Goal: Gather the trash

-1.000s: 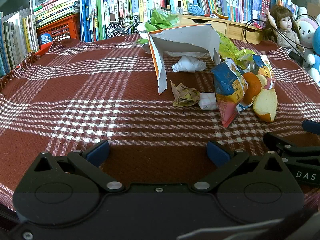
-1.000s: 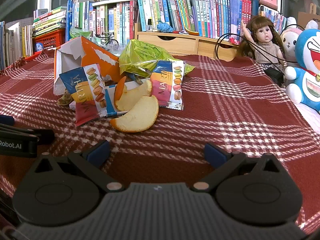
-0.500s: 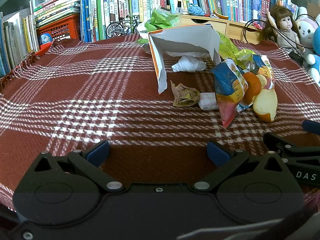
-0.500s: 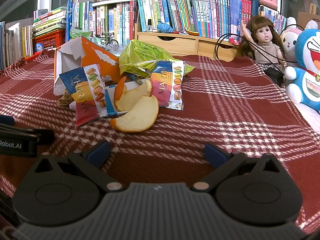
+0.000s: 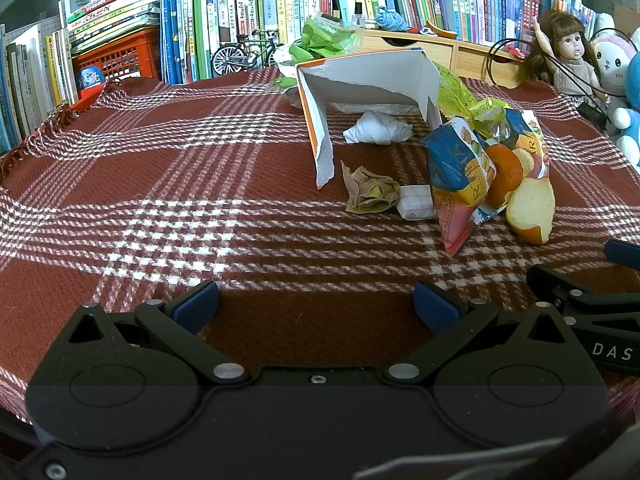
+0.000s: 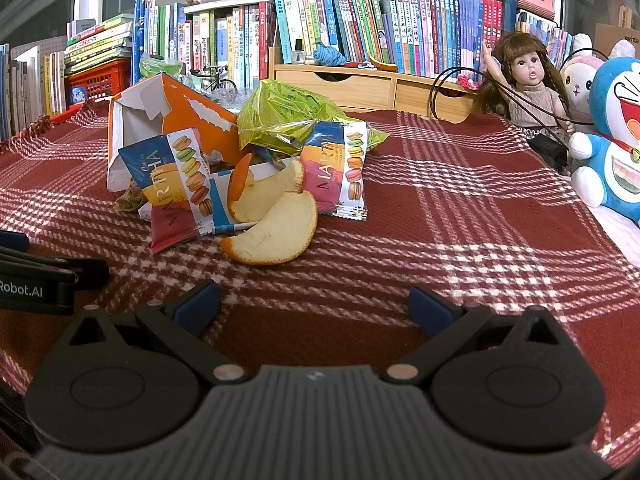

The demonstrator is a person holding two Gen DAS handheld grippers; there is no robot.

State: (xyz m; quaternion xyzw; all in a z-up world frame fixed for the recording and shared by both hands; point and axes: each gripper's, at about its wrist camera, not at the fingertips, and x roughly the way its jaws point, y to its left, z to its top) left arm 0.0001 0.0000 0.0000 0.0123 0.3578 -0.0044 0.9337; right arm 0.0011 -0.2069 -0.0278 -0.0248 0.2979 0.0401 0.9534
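Left wrist view: the left hand-held gripper (image 5: 316, 304) hovers low over the plaid-covered tabletop (image 5: 160, 184), its jaws spread with nothing between them. The trash lies ahead and to the right, well apart from it: a torn cardboard box (image 5: 360, 92), a white tissue wad (image 5: 378, 130), a crumpled brown paper (image 5: 372, 194), a macaron snack wrapper (image 5: 460, 184) and orange peel (image 5: 530, 210). The paper and tissue look light and soft, so a pinch across the middle of each wad should do.

Right wrist view: the right hand-held gripper (image 6: 312, 306) is likewise spread and empty. The nearest orange peel (image 6: 276, 236) is curved and fairly stiff, best taken across its rim. The wrappers (image 6: 336, 172) and the green plastic bag (image 6: 288, 114) look thin and slippery, so take them at a crimped seam or a fold.
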